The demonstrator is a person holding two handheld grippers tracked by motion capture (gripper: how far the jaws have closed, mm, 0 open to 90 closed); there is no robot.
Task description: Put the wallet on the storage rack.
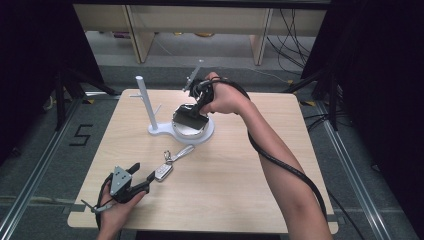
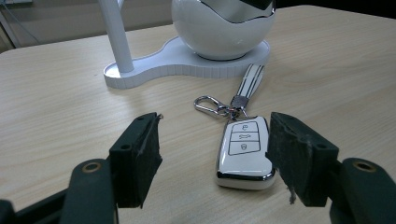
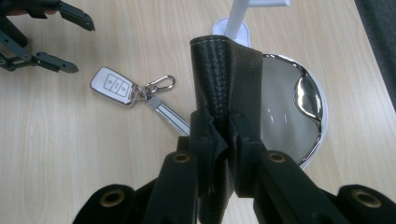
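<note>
Up close, left gripper [image 2: 215,154] sat with jaws apart around the key fob [image 2: 245,151] on bare tabletop, while farther off the right gripper [image 3: 223,140] was clamped on a black leather wallet [image 3: 229,79] over the white stand's bowl [image 3: 292,107], whose chrome rim only that view caught.

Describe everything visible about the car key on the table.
The car key is a white fob with a chrome edge and three buttons on its face. A metal clasp and a striped strap join at its top. It lies flat on the wooden table, between the left gripper's open fingers, close beside one of them.
</note>
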